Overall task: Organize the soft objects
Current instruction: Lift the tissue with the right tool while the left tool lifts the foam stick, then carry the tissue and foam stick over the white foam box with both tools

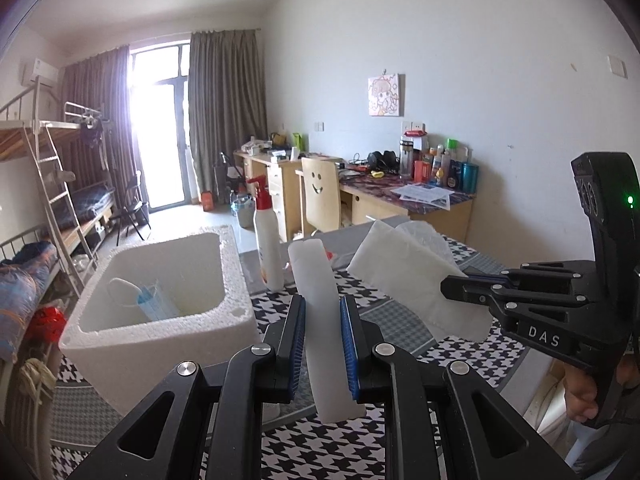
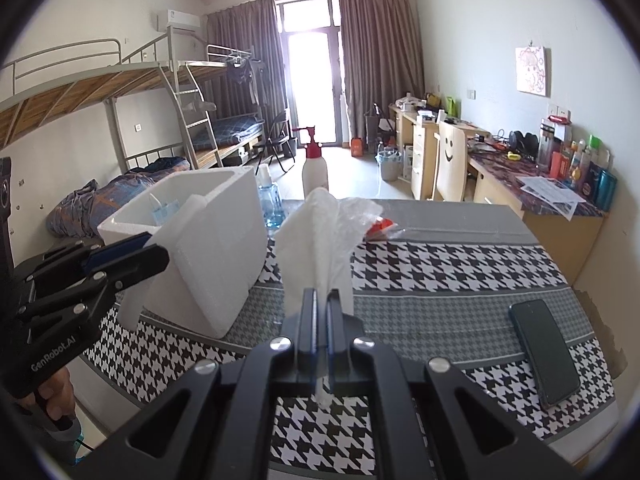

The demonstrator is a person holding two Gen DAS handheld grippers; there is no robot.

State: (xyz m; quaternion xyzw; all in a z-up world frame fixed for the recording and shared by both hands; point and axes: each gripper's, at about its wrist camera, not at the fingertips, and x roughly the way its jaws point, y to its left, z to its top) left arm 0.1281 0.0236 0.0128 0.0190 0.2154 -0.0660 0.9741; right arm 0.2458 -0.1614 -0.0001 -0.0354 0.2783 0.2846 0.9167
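Observation:
My left gripper (image 1: 323, 304) is shut on a long white soft pad (image 1: 316, 272) that stands nearly upright between its blue pads, above the table. In the right wrist view that left gripper (image 2: 152, 252) holds the pad (image 2: 132, 308) just in front of the white foam box (image 2: 224, 248). My right gripper (image 2: 321, 296) is shut on a white folded tissue (image 2: 316, 236) with crinkled clear plastic (image 2: 360, 208) behind it. From the left wrist view, the right gripper (image 1: 452, 288) and its tissue (image 1: 404, 276) hang to the right. The foam box (image 1: 160, 324) holds blue face masks (image 1: 154, 304).
The table wears a black-and-white houndstooth cloth (image 2: 460, 264). A dark phone (image 2: 546, 352) lies at its right. A white spray bottle with a red top (image 2: 315, 168), a blue bottle (image 2: 270, 200) and a red packet (image 2: 380, 226) stand beyond the box. Desks and bunk beds lie further off.

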